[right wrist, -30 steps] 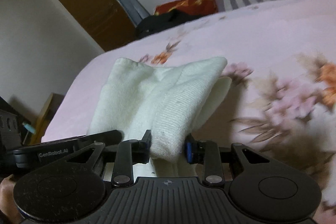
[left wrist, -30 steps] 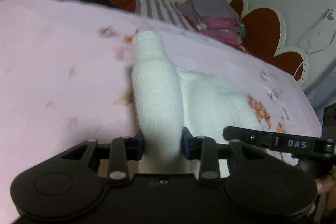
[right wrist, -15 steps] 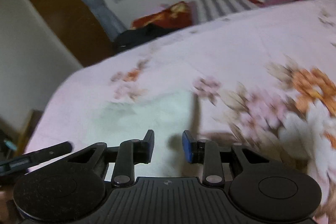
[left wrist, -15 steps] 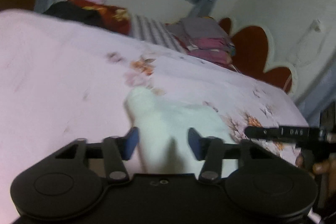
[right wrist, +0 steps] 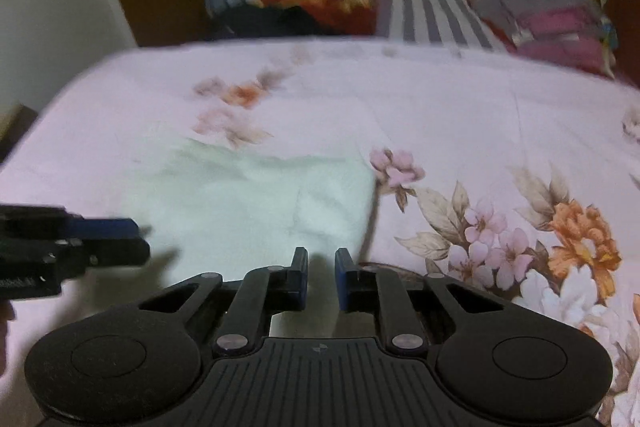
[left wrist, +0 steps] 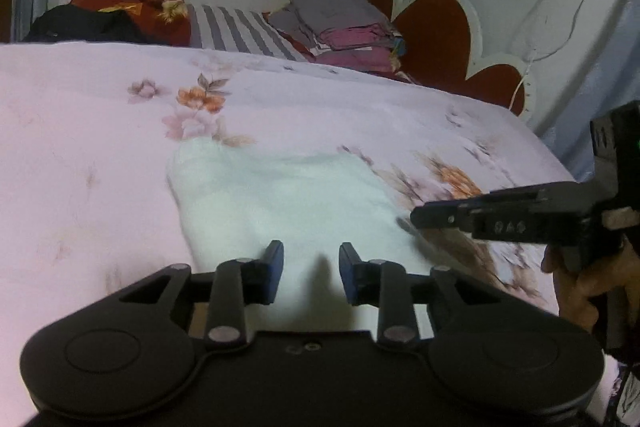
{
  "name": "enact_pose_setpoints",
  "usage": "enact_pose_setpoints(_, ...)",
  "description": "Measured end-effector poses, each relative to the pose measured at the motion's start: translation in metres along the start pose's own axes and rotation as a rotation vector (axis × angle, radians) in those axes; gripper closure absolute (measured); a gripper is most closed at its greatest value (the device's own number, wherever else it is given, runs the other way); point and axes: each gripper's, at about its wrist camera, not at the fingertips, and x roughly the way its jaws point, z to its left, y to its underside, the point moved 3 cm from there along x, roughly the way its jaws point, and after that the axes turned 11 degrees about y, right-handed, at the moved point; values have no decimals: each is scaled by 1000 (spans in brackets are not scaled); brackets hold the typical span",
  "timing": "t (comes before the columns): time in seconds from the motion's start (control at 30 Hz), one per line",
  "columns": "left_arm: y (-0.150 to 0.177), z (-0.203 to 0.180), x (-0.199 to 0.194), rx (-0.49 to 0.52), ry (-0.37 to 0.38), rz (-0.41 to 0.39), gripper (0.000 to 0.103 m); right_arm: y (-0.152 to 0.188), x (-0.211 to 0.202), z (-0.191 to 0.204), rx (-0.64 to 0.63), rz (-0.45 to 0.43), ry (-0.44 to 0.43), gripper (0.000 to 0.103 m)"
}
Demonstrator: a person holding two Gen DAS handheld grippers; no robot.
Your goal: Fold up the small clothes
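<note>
Bed: floral pink bedsheet [left wrist: 360,115] covers the whole work surface; the garment lies on it near my edge.
Garment: white knit garment [left wrist: 288,203] lies flat on the sheet, just ahead of both my grippers. A faint crease runs across it in the right wrist view [right wrist: 264,203].
Progress: judged from its flat, compact outline, one fold appears laid down. Whether a further fold is needed, I cannot tell; smoothing and setting aside seem to be what is left.
Left gripper [left wrist: 311,269]: jaws spread, holding nothing, poised over the near edge of the garment.
Right gripper [right wrist: 321,277]: jaws apart by a narrow gap, nothing between them, poised over the garment's near right part.
Background: folded clothes stack [left wrist: 344,27] at the far end beside the red scalloped headboard [left wrist: 436,35]; striped pillow [left wrist: 240,31]; red patterned cushion [left wrist: 136,15]; dark cloth heap [left wrist: 84,27]. All well apart from the garment.
Wall: white cable [left wrist: 532,39] hanging beside the headboard.
Obstructions: nothing lies on the garment or between it and my jaws. My two grippers sit near each other, so I judge a collision risk on any inward move.
</note>
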Motion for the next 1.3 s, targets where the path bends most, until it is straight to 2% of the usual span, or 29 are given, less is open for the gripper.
enact_pose_setpoints(0.1, 27, -21, -15, -3, 9, -19, 75, 26, -20, 14, -41, 4, -62, 87)
enact_pose_setpoints(0.17, 46, -29, -17, -16, -4, -16, 75, 42, -19, 27, -69, 28, -70, 87)
enact_pose_setpoints(0.27, 70, -26, -1, -54, -28, 38, 78, 66, 1, 30, -106, 88, 30, 87)
enact_pose_setpoints(0.33, 73, -31, -5, -61, -28, 18, 78, 70, 2, 26, -72, 86, 49, 87)
enact_pose_setpoints(0.4, 78, -41, -15, -28, -60, 0, 78, 68, -14, 21, -34, 51, 46, 87)
enact_pose_setpoints(0.47, 87, -47, -28, -32, -88, -19, 78, 69, -32, 16, 42, 19, -11, 87)
enact_pose_setpoints(0.53, 96, -52, -41, -54, -120, -36, 78, 75, -51, 14, 57, -16, 2, 87)
enact_pose_setpoints(0.7, 123, -83, -65, -76, -177, -52, 78, 113, -104, 6, 103, -57, -16, 87)
enact_pose_setpoints(0.87, 140, -134, -75, -63, -211, -84, 78, 153, -154, 0, 122, -84, -20, 87)
enact_pose_setpoints(0.93, 147, -161, -78, -15, -244, -84, 64, 164, -175, 0, 106, -109, -2, 86)
enact_pose_setpoints(0.97, 150, -173, -82, 3, -272, -100, 41, 169, -186, 0, 100, -126, 3, 82)
enact_pose_setpoints(1.0, 154, -185, -87, 20, -300, -126, 6, 175, -198, 0, 94, -150, 14, 45)
enact_pose_setpoints(1.03, 158, -199, -93, 44, -334, -156, 1, 180, -211, -1, 96, -180, 43, 0)
enact_pose_setpoints(1.1, 166, -219, -103, 72, -369, -179, 1, 193, -239, -7, 107, -279, 81, 0)
enact_pose_setpoints(1.3, 190, -269, -135, 67, -393, -208, 0, 227, -306, -13, 116, -300, 87, 0)
